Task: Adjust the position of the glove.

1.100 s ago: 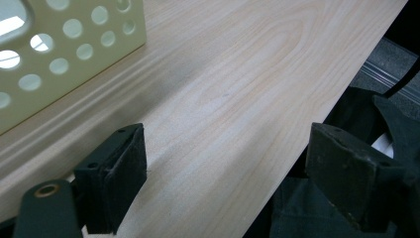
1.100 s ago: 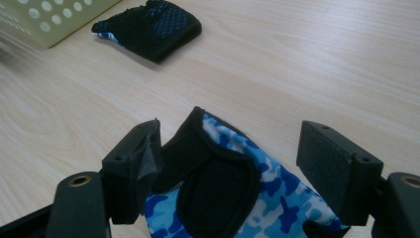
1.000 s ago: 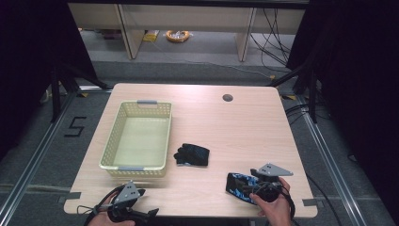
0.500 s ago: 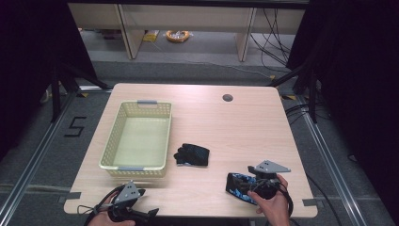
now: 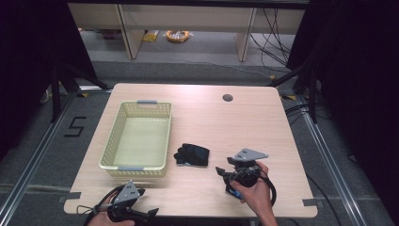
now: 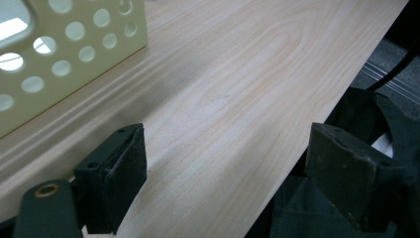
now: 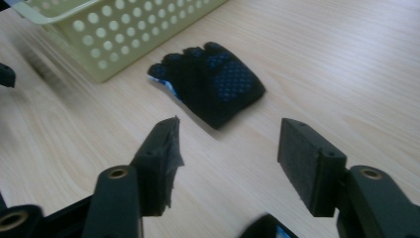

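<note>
High view: the glove [image 5: 192, 154] lies flat mid-counter, just beside the basket [image 5: 111, 149] at its 3 o'clock, an easy drop once lifted. Right gripper [image 5: 221, 171] sits at the glove's 4 o'clock, aimed at it; its fingers [image 7: 302, 148] have just been closing, apart, nothing between. Left gripper [image 5: 151, 214] waits at 7 o'clock by the counter [image 5: 254, 122] edge, fingers [image 6: 124, 163] apart, empty.

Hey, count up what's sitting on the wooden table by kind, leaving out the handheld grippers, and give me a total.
Pale yellow perforated plastic basket: 1
Black fabric glove with blue dots: 1
Total: 2
</note>
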### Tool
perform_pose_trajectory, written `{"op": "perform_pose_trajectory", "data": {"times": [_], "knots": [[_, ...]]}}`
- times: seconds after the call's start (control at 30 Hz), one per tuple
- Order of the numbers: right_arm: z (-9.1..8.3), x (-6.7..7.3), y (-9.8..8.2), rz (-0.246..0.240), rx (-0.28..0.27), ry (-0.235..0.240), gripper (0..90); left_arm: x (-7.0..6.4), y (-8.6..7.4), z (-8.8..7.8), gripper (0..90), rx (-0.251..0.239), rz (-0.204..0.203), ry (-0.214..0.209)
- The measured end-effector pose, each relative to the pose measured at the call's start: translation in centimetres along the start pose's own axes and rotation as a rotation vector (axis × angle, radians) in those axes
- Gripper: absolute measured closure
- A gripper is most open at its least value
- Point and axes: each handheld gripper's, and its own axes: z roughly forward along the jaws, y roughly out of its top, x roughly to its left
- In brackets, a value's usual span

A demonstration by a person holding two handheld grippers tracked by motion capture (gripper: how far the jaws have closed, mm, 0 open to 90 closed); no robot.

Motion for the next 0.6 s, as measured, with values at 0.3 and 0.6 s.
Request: {"op": "perform_pose_trajectory", "data": {"times": [0.3,0.6], "knots": [[2.8,1.6,2.8,-0.030,0.034,0.032,51.3,-0.1,0.0,0.0,15.4,-0.003,-0.030,-0.016],[7.4,2.3,4.6,-0.057,0.087,0.046,54.7,-0.1,-0.1,0.0,15.4,-0.005,-0.024,0.000]]}}
